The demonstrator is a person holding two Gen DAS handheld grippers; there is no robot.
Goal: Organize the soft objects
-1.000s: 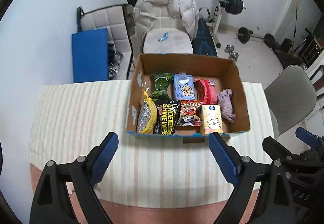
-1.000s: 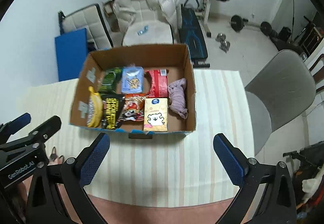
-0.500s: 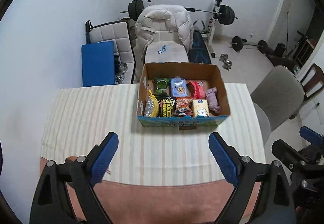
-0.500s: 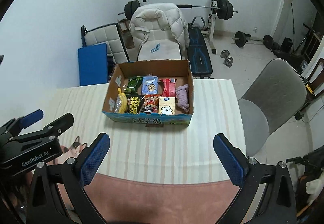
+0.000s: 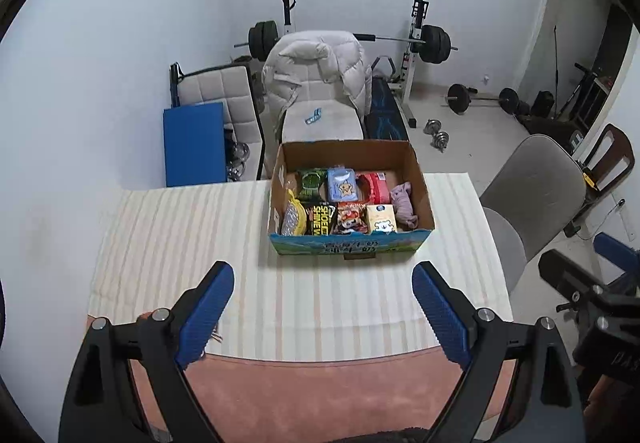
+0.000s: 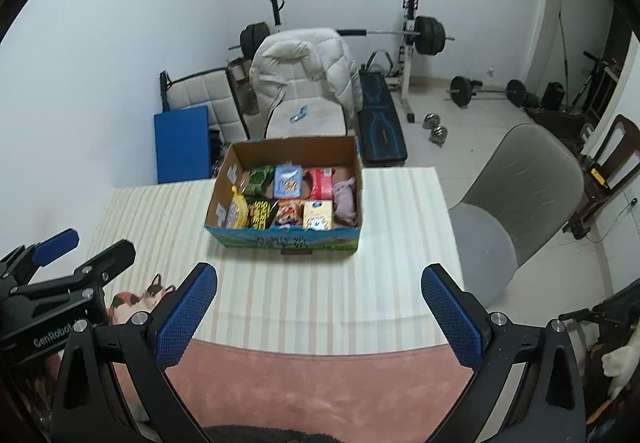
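A cardboard box point(image 5: 404, 163) point(image 6: 352, 243) stands on the striped tablecloth point(image 5: 180, 235) point(image 6: 400, 243), at its far side. Inside lie several soft packs: a green pack point(image 5: 312, 183), a blue pack point(image 5: 341, 185), a red pack point(image 5: 376, 189), a black-and-yellow wipes pack point(image 5: 320, 219), a yellow pack point(image 5: 382, 219) and a pink cloth point(image 5: 405, 203) point(image 6: 346, 201). My left gripper point(image 5: 324, 317) is open and empty, well short of the box. My right gripper point(image 6: 320, 317) is open and empty too, over the table's near edge.
A grey chair point(image 5: 536, 195) point(image 6: 516, 195) stands right of the table. Behind the table are a chair with a white jacket point(image 5: 320, 83), a blue panel point(image 5: 194, 143) and weight gear point(image 5: 432, 43). A cat-print object point(image 6: 132, 301) lies at the tablecloth's near-left edge.
Both grippers have pulled back and up from the box, which now looks smaller and farther. Both stay open and empty. The box contents have not moved.
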